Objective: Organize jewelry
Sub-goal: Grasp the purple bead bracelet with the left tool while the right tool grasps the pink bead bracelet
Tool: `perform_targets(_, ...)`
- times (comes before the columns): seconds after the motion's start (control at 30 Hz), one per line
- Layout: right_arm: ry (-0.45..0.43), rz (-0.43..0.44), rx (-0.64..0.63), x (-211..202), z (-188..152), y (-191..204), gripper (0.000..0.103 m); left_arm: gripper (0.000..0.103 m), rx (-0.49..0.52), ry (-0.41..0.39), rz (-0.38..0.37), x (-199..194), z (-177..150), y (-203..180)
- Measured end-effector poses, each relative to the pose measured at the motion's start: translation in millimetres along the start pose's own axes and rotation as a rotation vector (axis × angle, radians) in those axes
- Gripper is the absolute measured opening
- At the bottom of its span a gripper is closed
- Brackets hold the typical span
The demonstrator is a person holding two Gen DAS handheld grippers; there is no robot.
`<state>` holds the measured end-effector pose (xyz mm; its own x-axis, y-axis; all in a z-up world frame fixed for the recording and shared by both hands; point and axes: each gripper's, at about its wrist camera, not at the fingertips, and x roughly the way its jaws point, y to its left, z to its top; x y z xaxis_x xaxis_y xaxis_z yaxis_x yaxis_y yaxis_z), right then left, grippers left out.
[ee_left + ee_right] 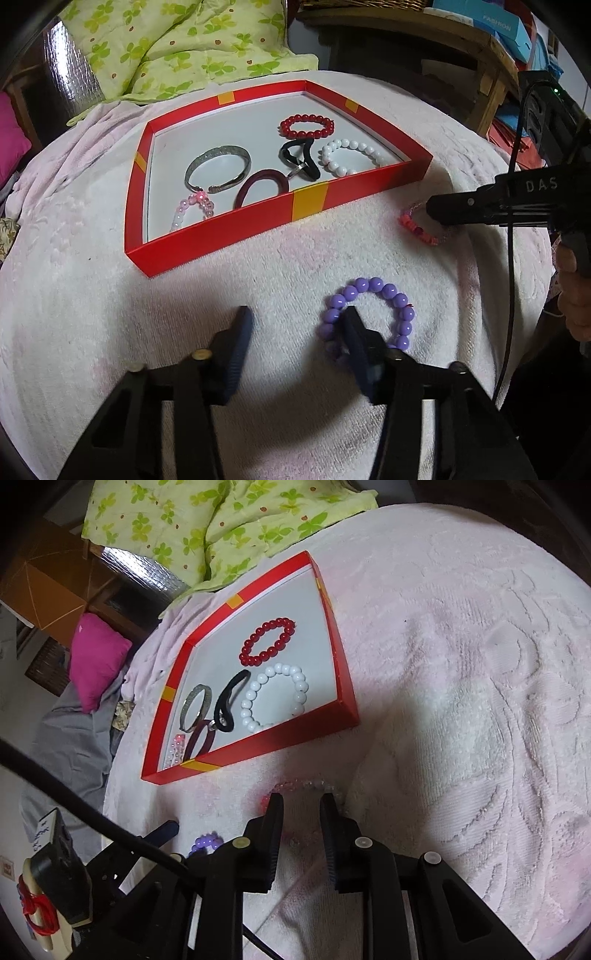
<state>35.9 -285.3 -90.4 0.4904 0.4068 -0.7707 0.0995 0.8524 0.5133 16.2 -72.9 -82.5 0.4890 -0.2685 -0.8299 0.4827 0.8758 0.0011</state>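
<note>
A purple bead bracelet (373, 314) lies on the pale towel, also seen small in the right wrist view (208, 841). My left gripper (297, 317) stands open over it, its right finger inside the ring and its left finger well clear of the beads. A pink and clear bead bracelet (303, 785) (417, 229) lies near the red tray (240, 229) (258, 746). My right gripper (302, 802) (432, 210) is down on it with a narrow gap; nothing is pinched between the pads. The tray holds red (306, 125) and white (347, 157) bead bracelets, hair ties and a silver bangle (218, 171).
A green clover quilt (177, 48) and a magenta cushion (98, 661) lie beyond the towel. A wooden shelf (443, 33) with blue boxes stands at the back right. A black cable (511, 266) hangs by a person's hand (572, 295) at the right.
</note>
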Motion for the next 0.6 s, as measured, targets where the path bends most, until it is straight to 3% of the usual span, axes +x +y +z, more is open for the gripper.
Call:
perform_targets(0.2, -0.010, -0.007, -0.057, 4.7, -2.9, 13.7, 0.022, 0.018, -0.041, -0.010, 0.024, -1.0, 1.4, 12.0)
perform_targets(0.4, 0.007, 0.039, -0.073, 6.6, -4.5, 22.4, 0.022, 0.017, -0.089, -0.008, 0.045, -2.8, 0.6, 27.4)
perform_targets(0.6, -0.090, 0.034, -0.019, -18.1, 3.8, 6.4, 0.023, 0.017, -0.097, -0.005, 0.052, -7.5, -3.3, 36.8)
